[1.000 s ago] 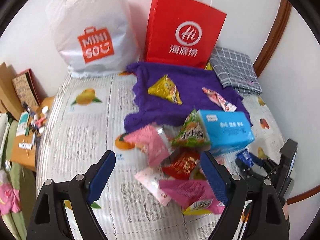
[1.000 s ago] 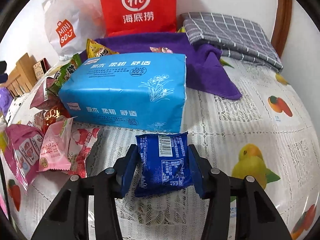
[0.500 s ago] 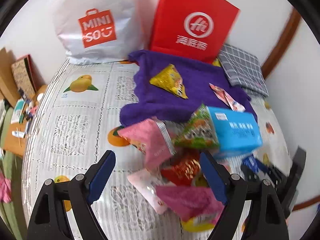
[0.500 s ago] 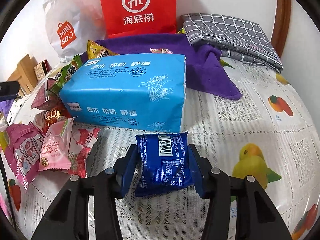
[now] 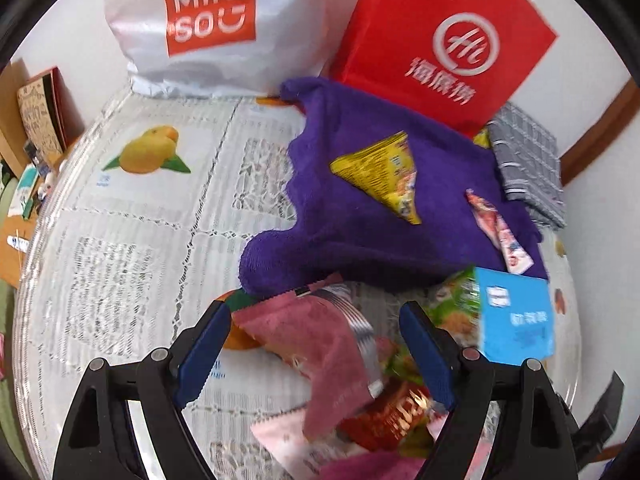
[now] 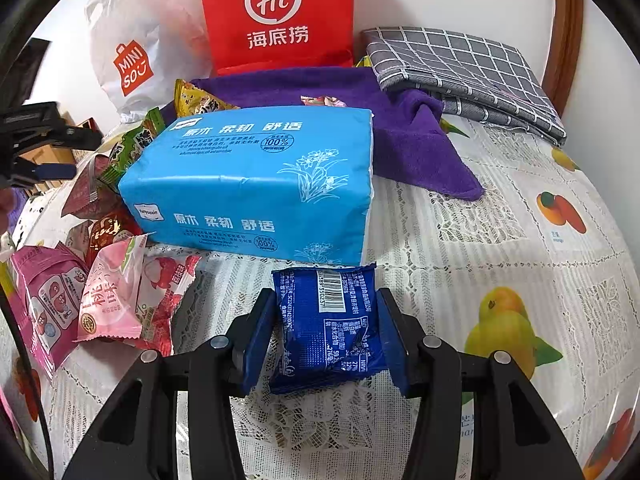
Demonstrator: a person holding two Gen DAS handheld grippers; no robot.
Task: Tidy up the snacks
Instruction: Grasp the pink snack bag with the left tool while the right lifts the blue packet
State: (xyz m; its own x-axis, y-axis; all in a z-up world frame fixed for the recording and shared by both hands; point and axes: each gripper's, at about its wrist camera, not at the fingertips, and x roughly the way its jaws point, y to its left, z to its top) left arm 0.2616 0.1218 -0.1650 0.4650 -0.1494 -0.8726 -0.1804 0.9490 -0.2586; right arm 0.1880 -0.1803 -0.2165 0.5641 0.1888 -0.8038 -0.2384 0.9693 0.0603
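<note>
Two grippers were mine: the right gripper [image 6: 326, 330] pinched a dark blue foil snack packet [image 6: 326, 320]; the left gripper [image 5: 316, 354] hung spread above a pink crinkled snack pouch [image 5: 320, 344].

Right gripper [image 6: 326, 322] clamped on blue snack pkt [image 6: 328, 324], barcode up, just in front of blue tissue pack [image 6: 252, 184]. Pink pkts [image 6: 108, 292] piled left on lace tablecloth [image 6: 460, 264]. Purple towel [image 6: 400, 136], red bag [image 6: 276, 16] behind.

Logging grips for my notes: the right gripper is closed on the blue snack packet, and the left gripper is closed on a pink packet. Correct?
Not quite. The left gripper is open above the pink packet, per the left wrist view. The right gripper does clamp the blue snack packet.
</note>
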